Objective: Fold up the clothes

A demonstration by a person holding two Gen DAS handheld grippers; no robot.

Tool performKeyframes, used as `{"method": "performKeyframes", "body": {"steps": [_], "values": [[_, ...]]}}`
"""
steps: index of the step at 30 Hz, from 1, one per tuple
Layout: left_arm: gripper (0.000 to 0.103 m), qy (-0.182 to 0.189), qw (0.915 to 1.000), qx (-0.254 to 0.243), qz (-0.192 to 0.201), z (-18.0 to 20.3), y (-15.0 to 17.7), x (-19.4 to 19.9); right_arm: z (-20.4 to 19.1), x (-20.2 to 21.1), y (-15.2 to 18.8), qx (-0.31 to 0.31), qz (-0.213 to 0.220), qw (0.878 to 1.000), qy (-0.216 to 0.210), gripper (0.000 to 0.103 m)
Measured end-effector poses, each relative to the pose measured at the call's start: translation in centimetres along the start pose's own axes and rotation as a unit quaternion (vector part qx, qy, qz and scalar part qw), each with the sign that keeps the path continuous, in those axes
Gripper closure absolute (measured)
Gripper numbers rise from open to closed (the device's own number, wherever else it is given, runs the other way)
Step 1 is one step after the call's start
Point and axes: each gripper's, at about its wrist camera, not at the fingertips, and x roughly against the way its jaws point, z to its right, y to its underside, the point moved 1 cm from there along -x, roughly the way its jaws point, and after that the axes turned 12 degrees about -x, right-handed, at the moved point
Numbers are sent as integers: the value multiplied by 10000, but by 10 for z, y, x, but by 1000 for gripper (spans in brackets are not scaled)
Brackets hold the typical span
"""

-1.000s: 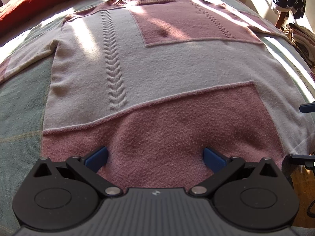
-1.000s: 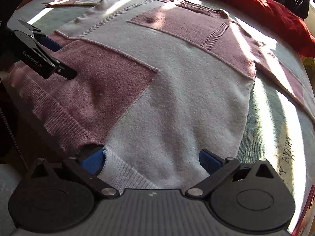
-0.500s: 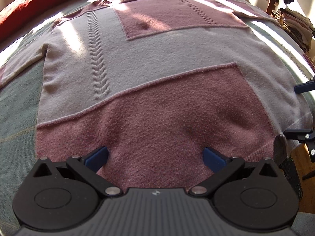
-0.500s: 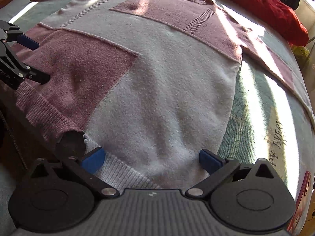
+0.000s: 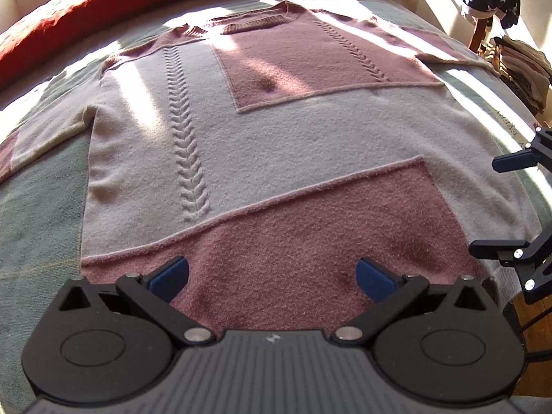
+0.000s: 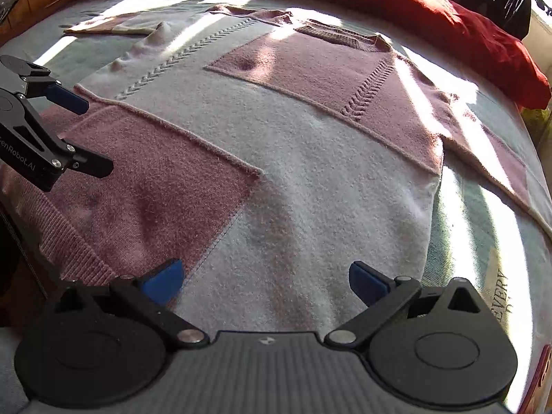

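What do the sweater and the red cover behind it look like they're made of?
Sweater: a soft, fuzzy knit, probably wool or a blend, matte, with cable stitching and a ribbed hem. Red cover: a matte woven or fleecy cloth; its fibre can't be told.

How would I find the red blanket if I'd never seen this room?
Start at the bed, where a pink and white sweater lies flat. Look past the sweater's collar to the far edge: the red blanket is bunched along it, the only bright red thing there.
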Motion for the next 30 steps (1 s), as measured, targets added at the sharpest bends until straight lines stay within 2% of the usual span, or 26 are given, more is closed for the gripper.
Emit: {"method": "performKeyframes", "body": {"steps": [5, 10, 11, 15, 18, 21, 24, 30], "values": [[1, 109, 9986, 479, -206, -1, 26, 8, 2, -19, -6, -223, -227, 9995, -59, 0], [1, 145, 9992, 258, -282, 2, 37, 20, 1, -21, -4, -213, -206, 9995, -66, 0], [1, 141, 9993, 277, -224, -2, 34, 21, 1, -22, -4, -197, -215, 9996, -56, 0], [1, -265, 9984, 414, 275, -28, 11, 20, -1, -24, -5, -180, -225, 9996, -30, 0], [1, -331, 9965, 538, 543, -53, -11, 6, 0, -23, -5, -147, -173, 9997, -70, 0], [1, -216, 9943, 722, 749, -73, -33, -10, 2, -20, -2, -156, -49, 9998, -131, 0], [1, -134, 9937, 870, 700, -86, -44, -26, 3, -20, -2, -167, 12, 9997, -155, 0], [1, -90, 9920, 1157, 503, -96, -36, -37, 0, -19, -5, -210, -50, 9998, -49, 0]]}}
